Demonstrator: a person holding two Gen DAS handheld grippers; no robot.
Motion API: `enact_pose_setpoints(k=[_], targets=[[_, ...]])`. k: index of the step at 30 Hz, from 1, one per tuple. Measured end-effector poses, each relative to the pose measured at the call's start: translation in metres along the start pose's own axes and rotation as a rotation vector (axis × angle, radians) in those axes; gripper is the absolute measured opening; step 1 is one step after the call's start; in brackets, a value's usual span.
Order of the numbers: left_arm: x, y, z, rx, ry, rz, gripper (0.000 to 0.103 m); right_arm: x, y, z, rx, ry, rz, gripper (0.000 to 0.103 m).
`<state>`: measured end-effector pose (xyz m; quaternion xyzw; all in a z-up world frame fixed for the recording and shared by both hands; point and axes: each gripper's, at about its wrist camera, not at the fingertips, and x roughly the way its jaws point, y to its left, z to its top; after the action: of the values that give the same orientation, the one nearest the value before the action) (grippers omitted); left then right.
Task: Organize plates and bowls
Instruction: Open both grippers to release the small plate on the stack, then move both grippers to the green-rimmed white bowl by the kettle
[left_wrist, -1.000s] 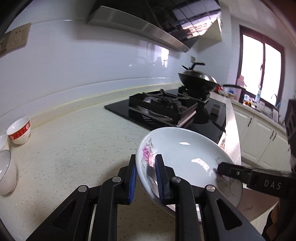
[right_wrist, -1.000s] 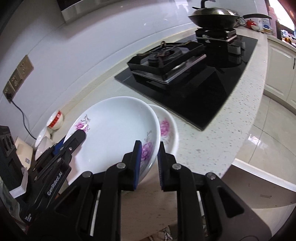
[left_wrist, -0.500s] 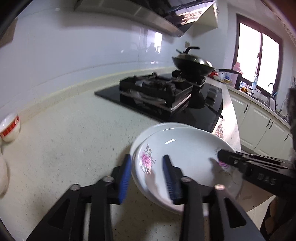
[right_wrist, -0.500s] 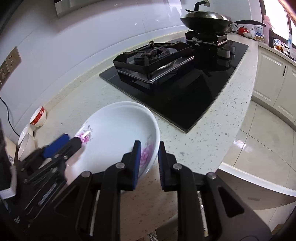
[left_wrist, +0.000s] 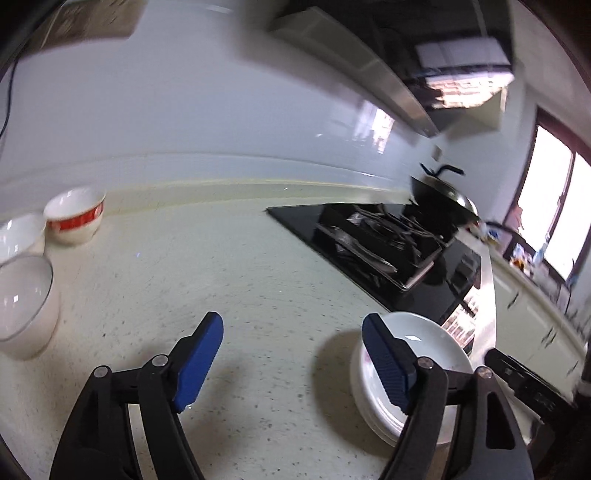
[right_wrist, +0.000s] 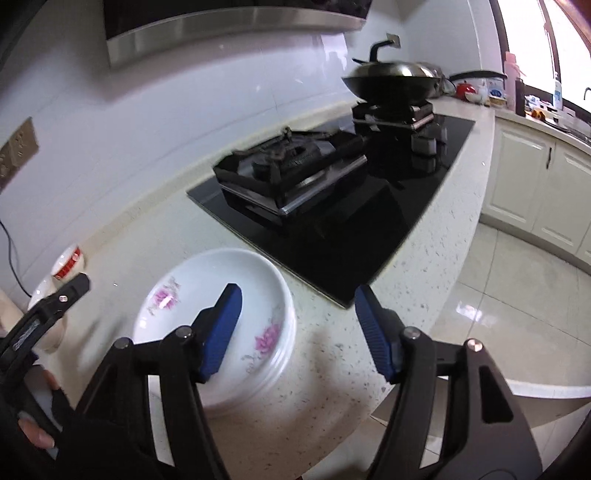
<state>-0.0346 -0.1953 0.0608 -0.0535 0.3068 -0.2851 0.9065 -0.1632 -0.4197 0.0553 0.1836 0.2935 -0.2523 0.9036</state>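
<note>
A stack of white plates with pink flowers (right_wrist: 218, 295) rests on the speckled counter near its front edge, also at the lower right in the left wrist view (left_wrist: 424, 354). My right gripper (right_wrist: 297, 334) is open and empty, its left finger over the stack's right rim. My left gripper (left_wrist: 291, 360) is open and empty, to the left of the stack above bare counter. A red-banded white bowl (left_wrist: 74, 219), a white bowl (left_wrist: 20, 236) and a larger white bowl (left_wrist: 24, 306) stand at the far left.
A black gas hob (right_wrist: 332, 192) with a wok (right_wrist: 393, 83) on its far burner lies right of the plates. The counter's front edge (right_wrist: 443, 295) drops to a tiled floor. White cabinets (right_wrist: 535, 177) stand beyond. A wall socket (right_wrist: 16, 151) and cable are at left.
Both grippers have opened and let go of the plate, which now lies on the stack. Both have pulled back; the left one has swung left toward the bowls.
</note>
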Motion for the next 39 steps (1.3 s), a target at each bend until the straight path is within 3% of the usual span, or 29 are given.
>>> enact_pose_setpoints(k=[4,9,15,20,27,33,37,39], targets=[[0.008,0.007,-0.002,-0.04,0.049,-0.014,0.08,0.0,0.007,-0.001,-0.005,0.008,0.041,0.07],[0.013,-0.007,-0.008,0.05,0.058,0.023,0.08,0.001,0.026,-0.012,-0.037,0.031,0.09,0.071],[0.001,-0.012,-0.003,0.106,0.0,0.112,0.08,-0.008,0.045,-0.018,-0.064,0.024,0.157,0.073],[-0.035,-0.006,0.02,0.135,-0.121,0.191,0.082,-0.017,0.056,-0.019,-0.08,0.013,0.219,0.074],[-0.081,0.075,0.047,-0.005,-0.145,0.319,0.084,-0.015,0.083,-0.022,-0.091,0.045,0.309,0.075],[-0.106,0.161,0.05,-0.105,-0.134,0.476,0.084,-0.004,0.143,-0.028,-0.14,0.101,0.425,0.075],[-0.105,0.205,0.044,-0.255,-0.072,0.483,0.084,0.013,0.201,-0.032,-0.165,0.177,0.501,0.076],[-0.098,0.213,0.04,-0.28,-0.026,0.455,0.084,0.024,0.231,-0.032,-0.172,0.212,0.543,0.076]])
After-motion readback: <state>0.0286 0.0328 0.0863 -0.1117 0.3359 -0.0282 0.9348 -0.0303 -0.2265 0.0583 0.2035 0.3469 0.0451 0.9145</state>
